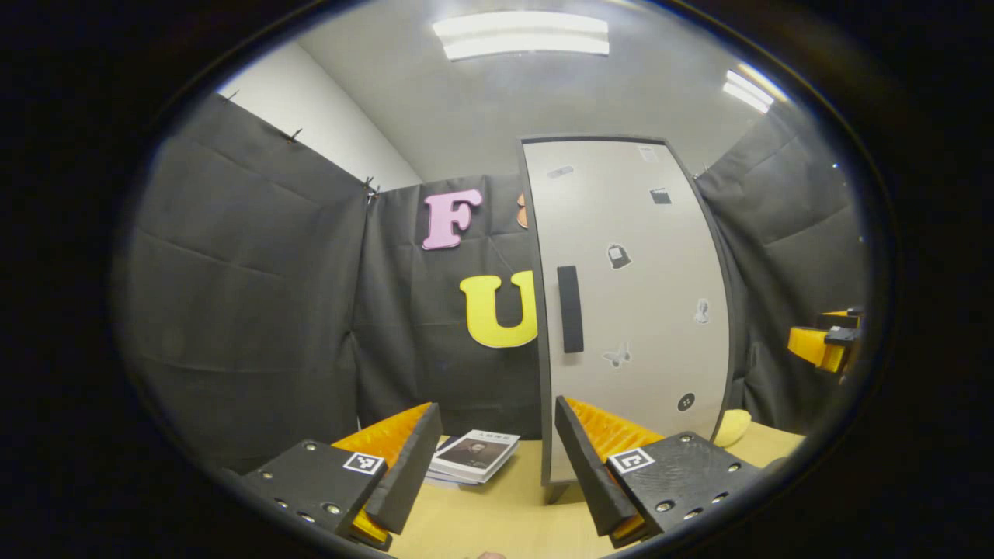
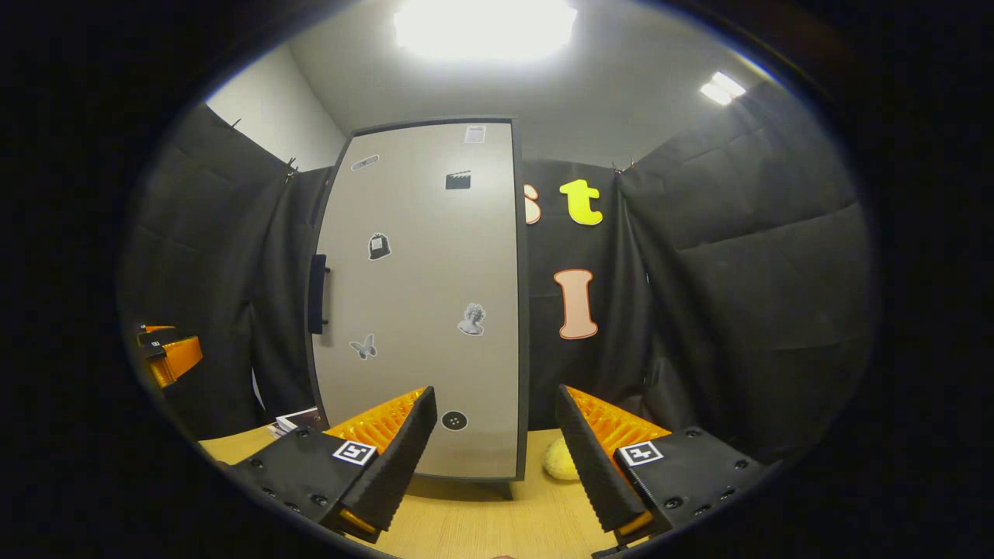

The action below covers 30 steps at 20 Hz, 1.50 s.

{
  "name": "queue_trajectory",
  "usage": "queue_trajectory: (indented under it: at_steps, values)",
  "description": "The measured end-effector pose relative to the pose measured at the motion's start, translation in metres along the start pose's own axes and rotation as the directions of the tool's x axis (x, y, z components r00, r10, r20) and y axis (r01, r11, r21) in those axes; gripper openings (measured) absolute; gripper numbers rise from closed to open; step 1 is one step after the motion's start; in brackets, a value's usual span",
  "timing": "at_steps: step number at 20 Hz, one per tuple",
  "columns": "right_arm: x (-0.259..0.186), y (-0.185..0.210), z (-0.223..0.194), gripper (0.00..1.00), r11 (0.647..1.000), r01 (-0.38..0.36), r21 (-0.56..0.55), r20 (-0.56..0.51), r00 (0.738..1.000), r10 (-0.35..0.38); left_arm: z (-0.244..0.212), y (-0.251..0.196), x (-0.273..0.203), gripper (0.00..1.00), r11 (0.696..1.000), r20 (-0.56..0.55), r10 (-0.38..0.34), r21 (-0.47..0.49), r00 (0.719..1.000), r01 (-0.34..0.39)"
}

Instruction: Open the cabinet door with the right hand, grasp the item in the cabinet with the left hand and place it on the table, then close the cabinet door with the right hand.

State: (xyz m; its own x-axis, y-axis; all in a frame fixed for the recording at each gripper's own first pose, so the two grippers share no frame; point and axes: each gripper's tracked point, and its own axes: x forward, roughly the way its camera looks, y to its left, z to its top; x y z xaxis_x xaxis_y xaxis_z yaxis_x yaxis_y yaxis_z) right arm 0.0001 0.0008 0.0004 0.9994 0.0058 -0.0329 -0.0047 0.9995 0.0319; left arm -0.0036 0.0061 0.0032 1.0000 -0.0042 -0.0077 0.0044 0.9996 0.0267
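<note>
A tall grey cabinet (image 1: pixel 633 303) stands on the wooden table, its door shut, with small stickers on the front and a dark vertical handle (image 1: pixel 570 309) near its left edge. In the right gripper view the same cabinet (image 2: pixel 423 303) shows with the handle (image 2: pixel 318 293) on its left side. My left gripper (image 1: pixel 497 458) is open, held short of the cabinet's lower left corner, nothing between its fingers. My right gripper (image 2: pixel 495 450) is open too, in front of the cabinet's lower right corner. The item inside is hidden by the door.
A stack of booklets (image 1: pixel 475 456) lies on the table (image 1: pixel 505 512) left of the cabinet. A yellow soft object (image 2: pixel 559 460) rests by the cabinet's right foot, also visible as a yellow lump (image 1: pixel 732 426). Each view catches the other gripper at its edge (image 1: pixel 827 341) (image 2: pixel 167 353).
</note>
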Motion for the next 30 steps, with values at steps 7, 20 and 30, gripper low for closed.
queue_trajectory:
  at_steps: [7,20,30]
  values:
    - [0.015,0.030,0.011,0.98,0.998,-0.061,0.025,-0.015,0.998,0.062,-0.001,0.016,-0.009,0.89,1.000,0.005,0.021,0.018,1.000,-0.021]
    - [0.086,0.148,0.062,0.97,0.972,-0.224,0.066,0.005,0.975,0.224,-0.022,0.075,-0.018,0.89,0.996,-0.029,0.072,0.051,0.997,-0.071]
    - [0.132,0.224,0.069,0.98,0.962,-0.270,0.048,-0.018,0.962,0.271,-0.039,0.137,-0.021,0.89,0.988,-0.054,0.146,0.050,0.988,-0.143]
